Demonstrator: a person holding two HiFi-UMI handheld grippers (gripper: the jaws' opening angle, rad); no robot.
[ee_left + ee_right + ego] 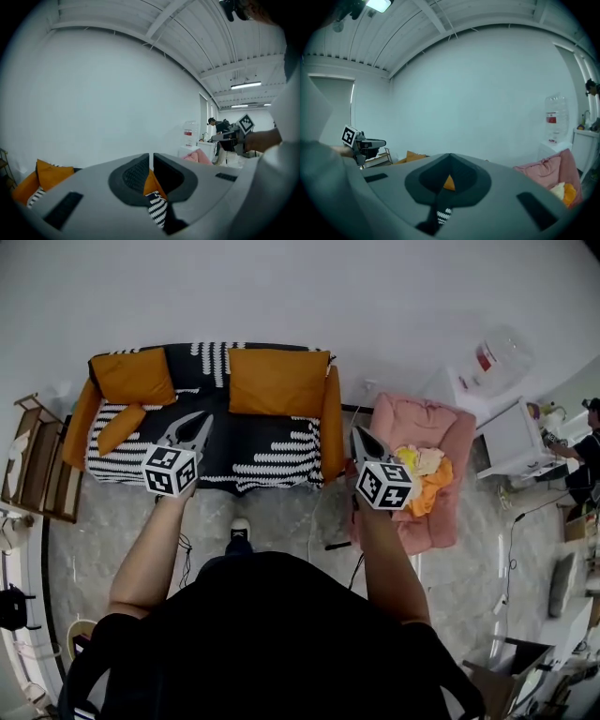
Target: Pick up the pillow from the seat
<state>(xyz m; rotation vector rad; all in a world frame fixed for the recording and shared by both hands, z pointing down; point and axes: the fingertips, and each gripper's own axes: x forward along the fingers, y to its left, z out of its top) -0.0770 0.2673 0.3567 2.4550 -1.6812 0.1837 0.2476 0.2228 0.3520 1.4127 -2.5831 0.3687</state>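
Observation:
A sofa (267, 454) with a black-and-white patterned cover stands against the wall. On it are a large orange pillow (278, 381) at the back right, another orange pillow (131, 376) at the back left, and a small orange pillow (120, 427) lying on the left of the seat. My left gripper (206, 420) hovers shut over the middle of the seat with nothing in it. My right gripper (357, 431) is shut and empty beside the sofa's right armrest (331, 423). Both sets of jaws meet tip to tip, the left gripper (151, 159) and the right gripper (450, 157), in their own views.
A pink chair (412, 418) holding yellow and orange cloths (427, 474) stands right of the sofa. A wooden shelf (37, 460) is at the left. A water bottle (492, 357), a white cabinet (511, 437) and a person (586, 451) are at the right. Cables lie on the floor.

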